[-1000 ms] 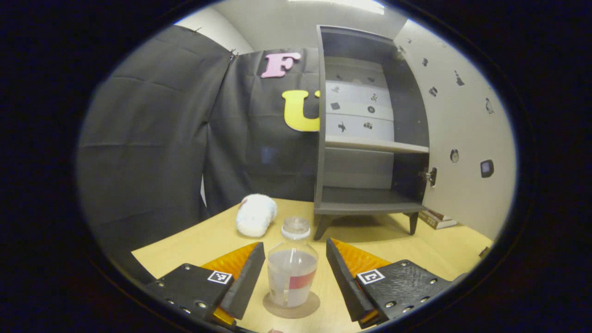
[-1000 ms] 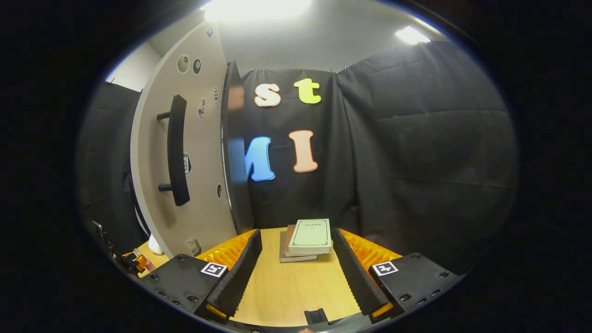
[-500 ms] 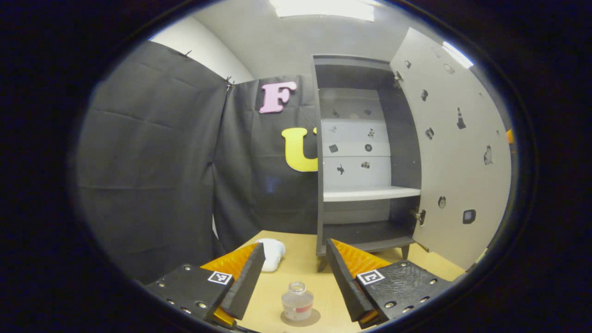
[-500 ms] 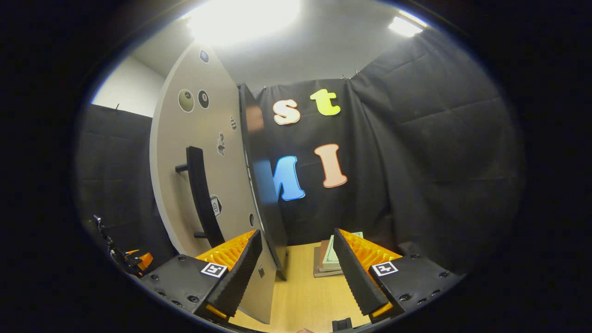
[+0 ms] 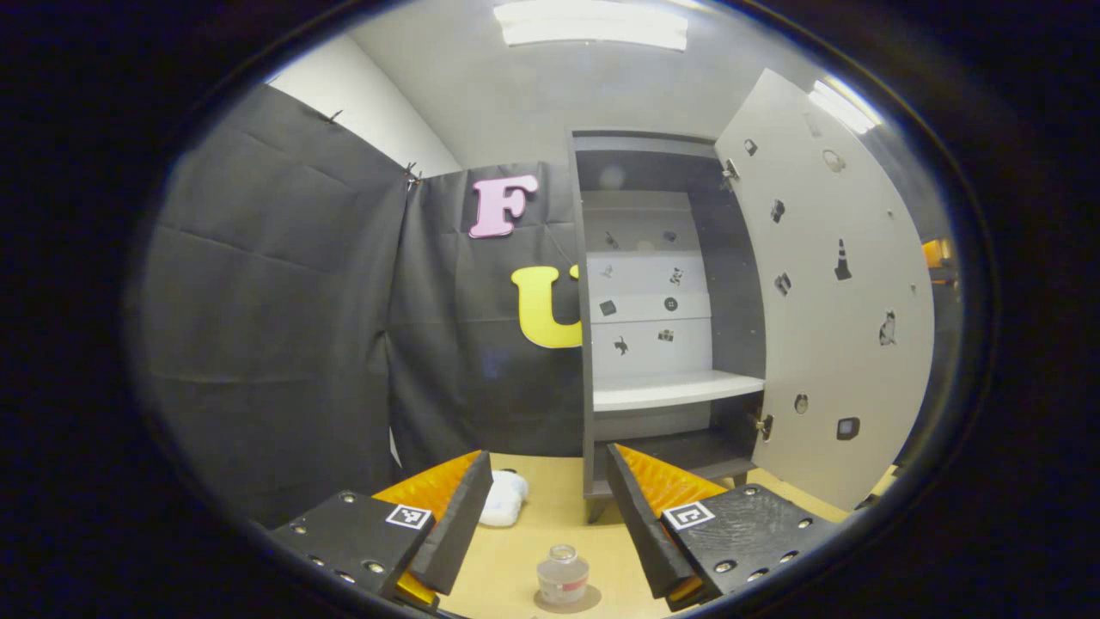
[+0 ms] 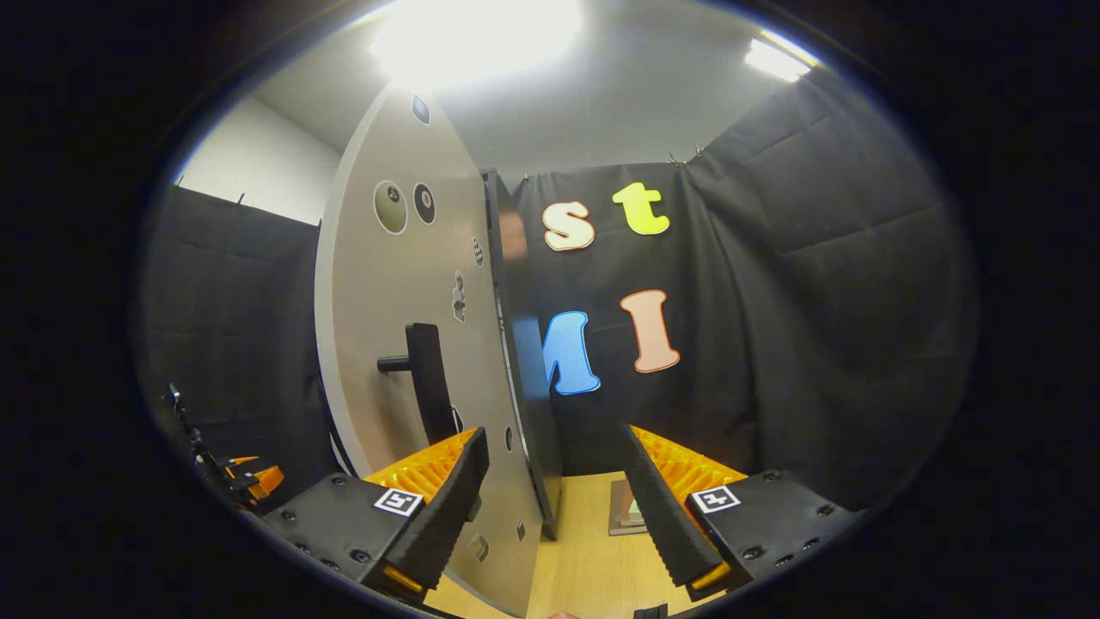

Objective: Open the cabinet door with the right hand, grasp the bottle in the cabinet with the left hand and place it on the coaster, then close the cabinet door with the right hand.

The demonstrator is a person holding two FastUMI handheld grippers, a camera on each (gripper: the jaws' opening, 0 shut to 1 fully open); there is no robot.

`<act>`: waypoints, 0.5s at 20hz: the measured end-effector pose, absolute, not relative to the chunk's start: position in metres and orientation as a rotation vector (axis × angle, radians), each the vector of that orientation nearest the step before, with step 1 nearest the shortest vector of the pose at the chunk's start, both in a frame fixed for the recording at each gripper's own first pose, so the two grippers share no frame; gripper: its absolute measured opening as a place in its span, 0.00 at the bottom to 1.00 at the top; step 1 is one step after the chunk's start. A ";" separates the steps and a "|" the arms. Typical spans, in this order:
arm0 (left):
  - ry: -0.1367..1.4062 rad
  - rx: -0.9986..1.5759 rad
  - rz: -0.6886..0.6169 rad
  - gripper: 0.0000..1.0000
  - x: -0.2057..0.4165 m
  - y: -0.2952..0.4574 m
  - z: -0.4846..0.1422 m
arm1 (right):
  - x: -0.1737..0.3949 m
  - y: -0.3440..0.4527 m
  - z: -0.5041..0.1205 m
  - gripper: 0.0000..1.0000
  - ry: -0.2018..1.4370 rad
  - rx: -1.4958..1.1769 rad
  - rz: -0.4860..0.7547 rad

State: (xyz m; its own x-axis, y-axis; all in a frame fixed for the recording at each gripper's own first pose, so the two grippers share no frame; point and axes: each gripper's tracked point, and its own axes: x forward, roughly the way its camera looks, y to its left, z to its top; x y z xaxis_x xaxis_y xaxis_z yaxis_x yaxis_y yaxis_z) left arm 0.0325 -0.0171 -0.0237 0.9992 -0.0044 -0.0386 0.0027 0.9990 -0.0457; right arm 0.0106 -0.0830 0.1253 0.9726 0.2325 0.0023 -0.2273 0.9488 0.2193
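In the left gripper view, the left gripper (image 5: 547, 516) is held above the table (image 5: 516, 554) with its jaws spread wide and nothing between them. Below the gap, the bottle (image 5: 562, 577) is seen standing upright on the round coaster (image 5: 588, 597), well apart from both fingers. The bottle is clear, closed with a cap, wrapped in a label with a red band, and some liquid can be made out inside it. A white fluffy object (image 5: 504, 499) lies on the table just behind the left finger.

Farther back, the cabinet (image 5: 666, 344) stands on the table with its door (image 5: 838, 292) swung open to the right. Inside, a pale shelf (image 5: 675, 389) divides the space into an upper and a lower compartment; nothing is seen standing in either. The back panel of the upper compartment and the inner face of the door are dotted with small stickers.

In the right gripper view, the right gripper (image 6: 554, 507) is likewise spread wide and holds nothing. The outer face of the door (image 6: 412, 344) is seen edge-on between and to the left of the fingers, and its dark bar handle (image 6: 427, 391) lies just above the left finger; contact cannot be told. A stack of books (image 6: 627, 507) rests on the table beyond.
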 end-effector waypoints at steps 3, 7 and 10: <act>0.041 -0.075 -0.015 0.81 0.037 -0.008 -0.028 | 0.011 -0.083 0.130 0.98 0.022 0.178 0.188; 0.043 -0.105 -0.030 0.82 0.048 0.002 -0.033 | 0.007 -0.070 0.134 0.97 0.022 0.113 0.167; 0.041 -0.108 -0.047 0.82 0.056 0.005 -0.037 | 0.003 -0.058 0.134 0.97 0.030 0.105 0.173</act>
